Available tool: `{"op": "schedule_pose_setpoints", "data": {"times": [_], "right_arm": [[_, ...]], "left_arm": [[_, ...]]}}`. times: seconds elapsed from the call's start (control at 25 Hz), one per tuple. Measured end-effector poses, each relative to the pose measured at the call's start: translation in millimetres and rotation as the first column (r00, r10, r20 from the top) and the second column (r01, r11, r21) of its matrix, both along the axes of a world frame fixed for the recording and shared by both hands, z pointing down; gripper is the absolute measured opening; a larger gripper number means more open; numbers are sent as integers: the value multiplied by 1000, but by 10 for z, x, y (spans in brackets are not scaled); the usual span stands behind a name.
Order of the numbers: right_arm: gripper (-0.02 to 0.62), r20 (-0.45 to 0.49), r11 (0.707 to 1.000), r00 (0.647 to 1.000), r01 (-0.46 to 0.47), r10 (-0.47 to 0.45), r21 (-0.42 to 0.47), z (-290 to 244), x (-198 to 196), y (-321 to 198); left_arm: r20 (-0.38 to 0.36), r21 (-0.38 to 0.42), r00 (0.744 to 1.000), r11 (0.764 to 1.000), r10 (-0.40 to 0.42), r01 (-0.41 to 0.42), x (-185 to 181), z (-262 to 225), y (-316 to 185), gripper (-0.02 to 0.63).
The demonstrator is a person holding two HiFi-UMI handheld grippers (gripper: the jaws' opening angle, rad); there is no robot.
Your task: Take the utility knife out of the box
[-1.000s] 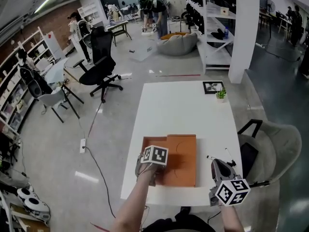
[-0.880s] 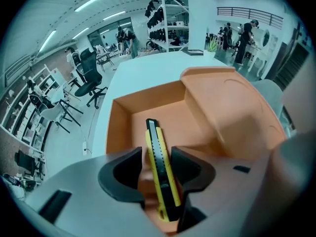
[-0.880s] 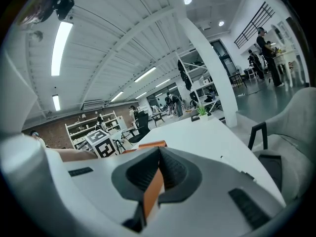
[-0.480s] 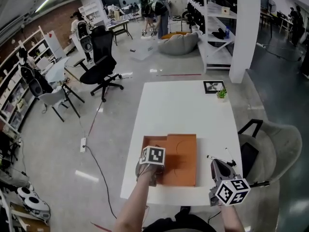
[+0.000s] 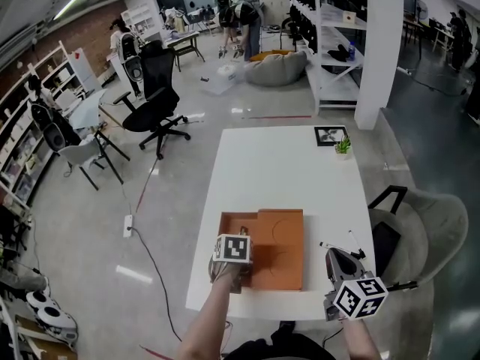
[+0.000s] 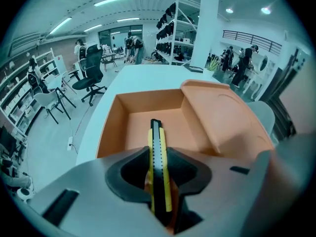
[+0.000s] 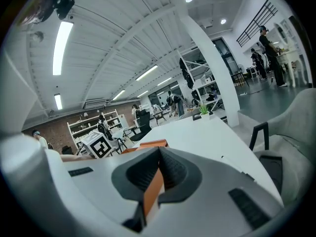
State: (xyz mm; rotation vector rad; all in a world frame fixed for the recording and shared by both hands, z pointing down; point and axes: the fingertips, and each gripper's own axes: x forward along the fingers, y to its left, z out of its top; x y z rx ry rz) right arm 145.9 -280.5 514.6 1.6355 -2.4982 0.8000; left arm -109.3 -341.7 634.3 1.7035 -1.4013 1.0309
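An orange box (image 5: pixel 283 240) lies on the white table (image 5: pixel 285 171) near its front edge, its lid pushed to the right and its left part open. My left gripper (image 5: pixel 240 238) points steeply down over that open part. In the left gripper view the yellow and black utility knife (image 6: pixel 157 147) stands between the pads of the left gripper (image 6: pixel 158 169), above the box floor (image 6: pixel 143 127). The jaws have just been closing and now press on the knife. My right gripper (image 5: pixel 335 253) rests at the table's front right, its pads together in the right gripper view (image 7: pixel 158 154), with nothing held.
A small potted plant (image 5: pixel 343 146) and a framed picture (image 5: pixel 331 134) stand at the table's far right corner. A grey soft chair (image 5: pixel 427 223) sits right of the table. A black office chair (image 5: pixel 154 103) and shelves with people are farther back.
My left gripper has tipped, and its marker cube has slid down and left in the head view. More of the box's open part shows. The right gripper has not moved.
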Motion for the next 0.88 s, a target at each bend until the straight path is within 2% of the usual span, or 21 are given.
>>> {"op": "schedule_pose_setpoints", "data": {"times": [0.48,0.88], "right_arm": [[0,9,1000,1000,2,-2,7,-50,48,34],[0,8,1000,1000,6,-6,15,-58,27,59]], "left_arm": [[-58,171,998,985,11,-1,162,-307,-41,107],[-89,319,995,948,39,-8,254,-643,-23,107]]}}
